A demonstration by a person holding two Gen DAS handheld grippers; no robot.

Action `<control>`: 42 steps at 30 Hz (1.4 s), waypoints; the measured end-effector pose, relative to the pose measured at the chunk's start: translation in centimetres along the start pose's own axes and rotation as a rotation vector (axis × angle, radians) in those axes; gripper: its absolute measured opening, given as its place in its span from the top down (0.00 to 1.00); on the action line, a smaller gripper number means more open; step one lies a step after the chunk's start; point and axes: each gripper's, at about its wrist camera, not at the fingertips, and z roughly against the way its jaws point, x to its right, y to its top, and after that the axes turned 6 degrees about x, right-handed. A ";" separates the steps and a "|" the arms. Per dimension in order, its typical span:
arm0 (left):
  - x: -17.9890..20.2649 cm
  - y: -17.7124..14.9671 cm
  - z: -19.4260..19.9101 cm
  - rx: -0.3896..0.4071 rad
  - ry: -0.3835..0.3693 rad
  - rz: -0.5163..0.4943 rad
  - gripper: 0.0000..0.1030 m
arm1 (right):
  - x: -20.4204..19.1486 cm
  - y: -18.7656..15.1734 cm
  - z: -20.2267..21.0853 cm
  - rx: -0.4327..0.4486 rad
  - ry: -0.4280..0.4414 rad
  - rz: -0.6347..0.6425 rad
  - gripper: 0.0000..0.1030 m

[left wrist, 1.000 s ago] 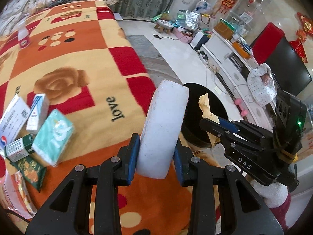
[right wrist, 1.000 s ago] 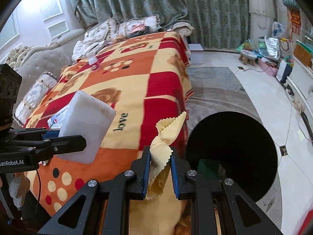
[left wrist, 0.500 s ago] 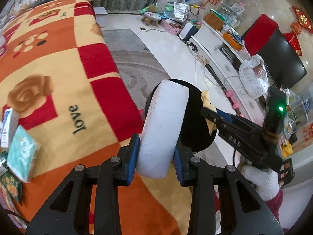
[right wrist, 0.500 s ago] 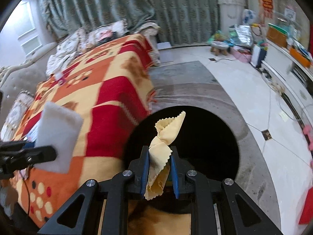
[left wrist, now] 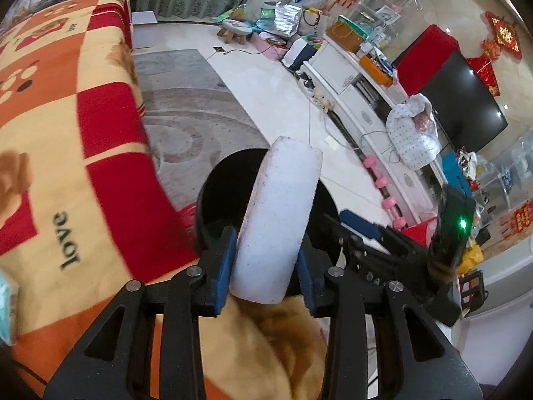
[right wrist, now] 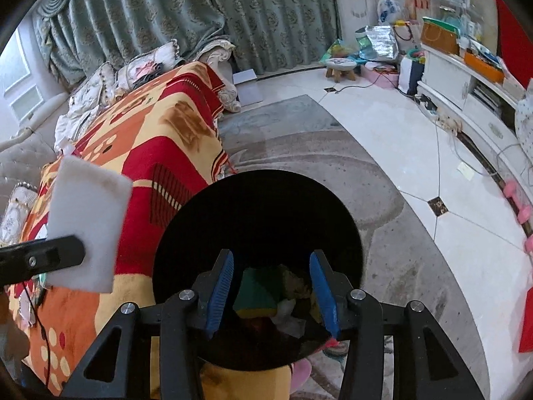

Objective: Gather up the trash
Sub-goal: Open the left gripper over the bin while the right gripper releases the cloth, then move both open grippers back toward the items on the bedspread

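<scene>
Foam block over the bin, right claw empty

Foam block [left wrist: 278,223], white, thick and upright, sits between the 2 blue pads [left wrist: 224,266] of the left claw [left wrist: 266,271]. Left jaws have just been opening; the left pad looks to touch the block, a thin gap shows at the right pad, so a firm pinch cannot be told. Block hangs in front of the black round trash bin [left wrist: 213,206], which stands on the grey rug [left wrist: 186,126] just beside the blanket-covered sofa [left wrist: 60,153]; blanket is red, orange and yellow checks with the word "love".

Right claw [right wrist: 271,295] is spread, nothing between its blue pads [right wrist: 220,286]; its jaws have just been opening. It points down into the bin mouth [right wrist: 260,206]. Inside the bin, between the fingers: a green-and-yellow item [right wrist: 256,296], white crumpled paper [right wrist: 286,316] and darker scraps. From the right wrist view the foam block [right wrist: 86,223] shows at left, over the blanket [right wrist: 160,140], held by the left claw's black finger [right wrist: 43,258], outside the bin rim. Curtains [right wrist: 206,13] and white TV cabinet [right wrist: 466,90] in the background.
</scene>
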 end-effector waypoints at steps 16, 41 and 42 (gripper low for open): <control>-0.7 -0.4 0.2 0.008 0.067 0.000 0.37 | 0.1 -0.3 0.5 -0.009 0.029 -0.027 0.51; -5.4 -4.4 6.1 0.074 0.252 0.010 0.37 | -9.0 -1.3 0.4 -0.050 0.135 0.111 0.44; -5.7 -4.6 6.5 0.078 0.259 0.013 0.37 | -9.5 -1.4 0.3 -0.052 0.140 0.117 0.44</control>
